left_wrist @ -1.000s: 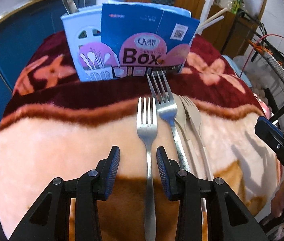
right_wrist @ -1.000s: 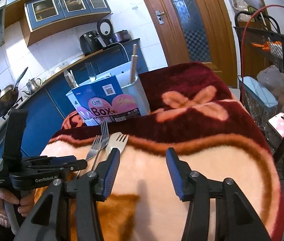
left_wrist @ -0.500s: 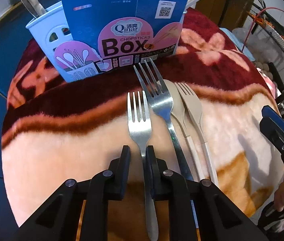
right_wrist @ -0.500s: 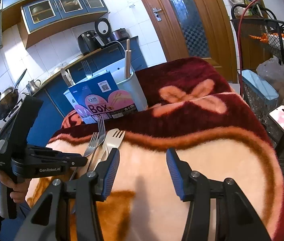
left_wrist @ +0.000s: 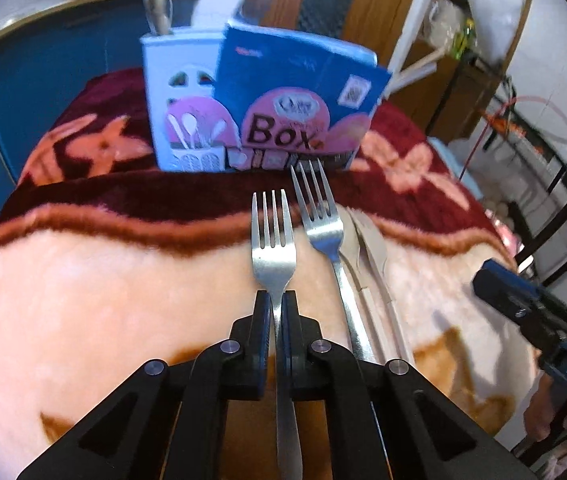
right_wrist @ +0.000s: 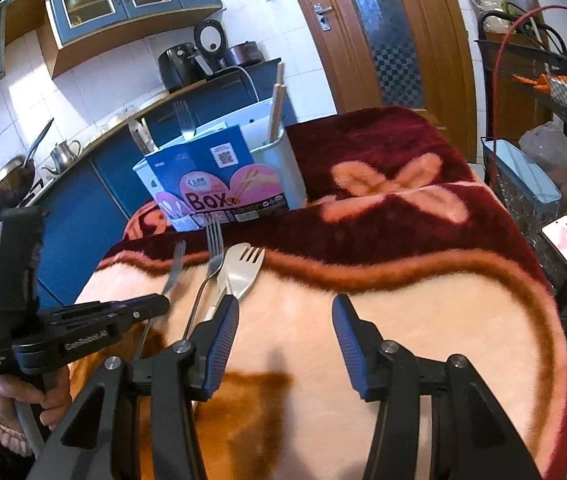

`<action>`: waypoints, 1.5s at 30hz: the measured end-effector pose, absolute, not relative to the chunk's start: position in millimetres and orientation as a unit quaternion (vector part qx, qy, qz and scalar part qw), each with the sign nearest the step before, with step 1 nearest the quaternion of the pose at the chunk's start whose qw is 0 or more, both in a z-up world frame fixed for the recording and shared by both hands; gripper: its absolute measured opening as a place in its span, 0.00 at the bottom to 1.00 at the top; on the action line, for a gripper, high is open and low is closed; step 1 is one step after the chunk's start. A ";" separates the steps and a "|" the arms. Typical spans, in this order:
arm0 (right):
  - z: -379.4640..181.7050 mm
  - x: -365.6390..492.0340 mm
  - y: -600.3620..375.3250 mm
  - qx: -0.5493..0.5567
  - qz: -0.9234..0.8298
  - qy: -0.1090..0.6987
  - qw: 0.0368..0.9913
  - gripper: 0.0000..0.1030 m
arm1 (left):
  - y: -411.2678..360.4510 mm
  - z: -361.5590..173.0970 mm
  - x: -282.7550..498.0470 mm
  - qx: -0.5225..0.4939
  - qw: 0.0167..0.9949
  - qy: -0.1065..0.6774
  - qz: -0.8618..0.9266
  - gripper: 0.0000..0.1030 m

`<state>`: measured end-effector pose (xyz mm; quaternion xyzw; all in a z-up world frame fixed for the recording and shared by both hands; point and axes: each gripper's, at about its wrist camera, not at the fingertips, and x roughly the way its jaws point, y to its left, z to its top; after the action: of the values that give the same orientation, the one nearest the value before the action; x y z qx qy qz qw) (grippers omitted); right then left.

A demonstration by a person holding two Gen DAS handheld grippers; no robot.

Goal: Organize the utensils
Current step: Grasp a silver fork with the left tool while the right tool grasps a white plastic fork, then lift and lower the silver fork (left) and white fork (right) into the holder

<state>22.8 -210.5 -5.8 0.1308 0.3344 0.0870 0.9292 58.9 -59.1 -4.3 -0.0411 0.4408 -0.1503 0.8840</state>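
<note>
My left gripper (left_wrist: 276,300) is shut on the neck of a steel fork (left_wrist: 273,248), whose tines point at the utensil holder (left_wrist: 263,112); its handle runs back between the fingers. A second steel fork (left_wrist: 319,216) and pale plastic utensils (left_wrist: 371,248) lie just to its right on the blanket. The right wrist view shows the left gripper (right_wrist: 159,304) with that fork (right_wrist: 175,268), the other fork (right_wrist: 213,248) and a pale plastic fork (right_wrist: 245,268). My right gripper (right_wrist: 285,320) hovers open and empty over the blanket, right of the utensils.
The blue-and-pink holder (right_wrist: 223,176) stands at the far edge with a fork, tongs and chopsticks in it. A plush maroon and peach blanket (right_wrist: 403,320) covers the table. A wire rack (right_wrist: 543,80) and an egg basket stand to the right, blue kitchen cabinets to the left.
The left gripper's jaws closed from wide apart onto the fork's neck, and the gripper drew back a little with it. The right gripper stayed open and barely moved.
</note>
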 end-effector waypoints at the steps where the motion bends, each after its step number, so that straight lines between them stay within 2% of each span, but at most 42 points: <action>1: -5.6 24.9 -207.6 0.127 0.086 0.341 0.928 0.52 | -54.9 -1.4 56.2 -0.048 0.888 0.433 -0.151 0.05; 17: -15.7 77.3 -166.4 0.097 0.120 0.496 0.854 0.51 | -7.9 23.5 36.0 -0.091 0.935 0.317 -0.133 0.05; 22: -18.6 92.3 -162.3 0.083 0.111 0.532 0.836 0.32 | 3.2 27.4 31.7 -0.104 0.939 0.297 -0.137 0.05; 24: -18.5 95.9 -160.4 0.078 0.108 0.539 0.832 0.29 | 5.8 28.8 30.9 -0.104 0.942 0.289 -0.135 0.05; 35: -19.6 110.3 -161.1 0.095 0.090 0.559 0.819 0.28 | 12.8 34.5 27.3 -0.117 0.947 0.265 -0.140 0.05; 42: -19.5 106.2 -156.6 0.068 0.071 0.540 0.836 0.12 | 12.7 37.4 25.9 -0.121 0.948 0.260 -0.138 0.05; 45: -21.7 100.7 -172.4 0.116 0.088 0.520 0.842 0.09 | 13.6 40.5 23.5 -0.129 0.949 0.250 -0.145 0.05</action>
<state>100.7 -172.4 -21.7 0.1157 0.5203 0.0876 0.8416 23.5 13.6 40.5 -0.1293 0.2503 -0.1446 0.9485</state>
